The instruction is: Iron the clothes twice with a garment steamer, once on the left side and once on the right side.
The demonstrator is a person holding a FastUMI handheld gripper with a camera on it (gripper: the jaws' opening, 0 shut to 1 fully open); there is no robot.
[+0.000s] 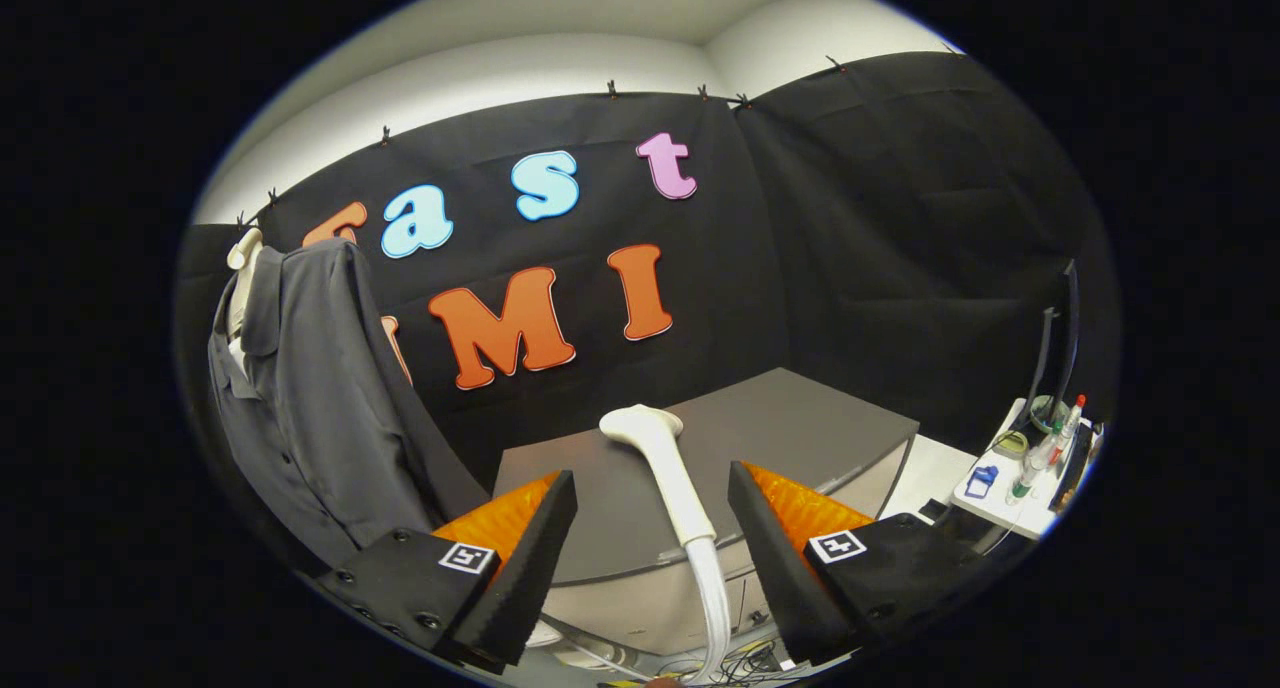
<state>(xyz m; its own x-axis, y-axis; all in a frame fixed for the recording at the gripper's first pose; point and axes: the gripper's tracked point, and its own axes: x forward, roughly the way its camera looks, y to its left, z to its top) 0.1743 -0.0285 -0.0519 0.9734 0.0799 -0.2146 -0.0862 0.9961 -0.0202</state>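
1. Tongs: jaws spread wide apart, nothing pressed between them.
2. Fingers: both point forward and slightly upward, roughly level with each other, tips free of contact.

Dark grey tabletop w/ white front panel, white garment steamer lying on it nr front edge, head toward centre, hose dropping over front edge, open fingers either side

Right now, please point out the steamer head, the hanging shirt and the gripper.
steamer head (643,425): gripper view, its flat top end.
shirt (310,408): gripper view, front panel.
gripper (652,508): gripper view, open, midway between fingertips.
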